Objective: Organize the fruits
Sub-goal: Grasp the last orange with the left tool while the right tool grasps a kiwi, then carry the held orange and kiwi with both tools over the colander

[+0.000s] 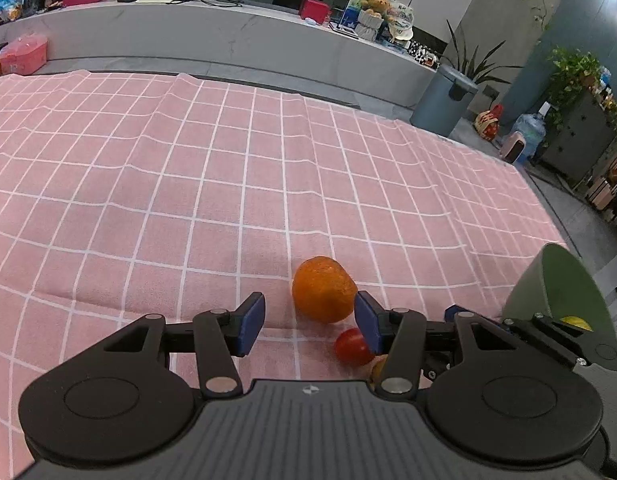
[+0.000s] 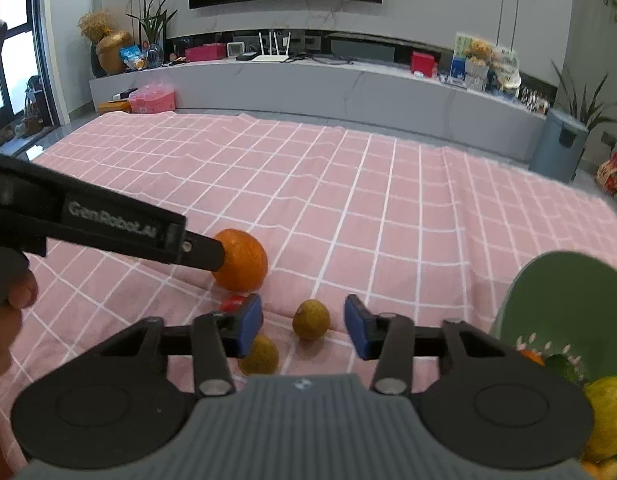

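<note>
An orange [image 1: 323, 295] lies on the pink checked cloth [image 1: 188, 184]. My left gripper [image 1: 310, 326] is open, with the orange just ahead between its blue pads and touching the right pad [image 1: 366, 326]. A small red tomato [image 1: 352, 347] lies beside that pad. In the right wrist view my right gripper [image 2: 303, 330] is open around a small brown-yellow fruit [image 2: 311, 319]. A second such fruit [image 2: 260, 356] lies by its left pad. The orange [image 2: 242, 260] and the left gripper's finger [image 2: 108, 224] show there. A green bowl [image 2: 556, 312] at right holds several fruits.
The green bowl [image 1: 548, 292] stands at the cloth's right edge, close to the left gripper. Beyond the cloth [image 2: 348, 184] are a grey TV bench [image 2: 308, 84], a grey bin [image 2: 558, 148] and potted plants.
</note>
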{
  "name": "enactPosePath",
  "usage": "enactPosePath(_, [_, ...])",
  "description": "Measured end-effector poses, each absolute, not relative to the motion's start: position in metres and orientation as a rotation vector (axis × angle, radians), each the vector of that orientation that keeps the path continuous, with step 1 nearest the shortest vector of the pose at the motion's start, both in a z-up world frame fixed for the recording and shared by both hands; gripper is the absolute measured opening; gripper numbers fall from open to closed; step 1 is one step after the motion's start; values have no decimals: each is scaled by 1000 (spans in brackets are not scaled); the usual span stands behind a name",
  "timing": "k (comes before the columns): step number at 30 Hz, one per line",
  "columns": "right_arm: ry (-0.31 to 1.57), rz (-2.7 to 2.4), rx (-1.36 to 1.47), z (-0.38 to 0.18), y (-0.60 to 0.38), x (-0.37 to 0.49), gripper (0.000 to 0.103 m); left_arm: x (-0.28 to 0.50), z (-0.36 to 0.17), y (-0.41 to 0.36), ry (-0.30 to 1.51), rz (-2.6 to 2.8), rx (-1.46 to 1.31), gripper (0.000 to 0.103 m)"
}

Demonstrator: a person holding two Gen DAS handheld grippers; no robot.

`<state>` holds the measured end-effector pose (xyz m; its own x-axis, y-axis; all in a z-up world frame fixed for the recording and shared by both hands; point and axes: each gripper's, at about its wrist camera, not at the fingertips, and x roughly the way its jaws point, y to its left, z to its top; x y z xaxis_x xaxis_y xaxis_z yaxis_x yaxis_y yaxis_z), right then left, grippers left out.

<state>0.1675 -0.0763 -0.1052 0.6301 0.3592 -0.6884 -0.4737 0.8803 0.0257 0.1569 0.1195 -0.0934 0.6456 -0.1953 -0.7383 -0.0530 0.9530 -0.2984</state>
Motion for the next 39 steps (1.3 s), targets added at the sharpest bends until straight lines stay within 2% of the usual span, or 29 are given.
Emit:
enactPosePath(20, [811,468,-98,-125,-79,187,20,177,-106,104,867,-110,-283,64])
enactPosePath(24, [808,471,-104,-125,-78,187,19,179,-108,105,880,-110,-283,50])
enactPosePath(39, [763,482,-84,-117,-88,175,18,161,-91,106,808,-106,-314,47])
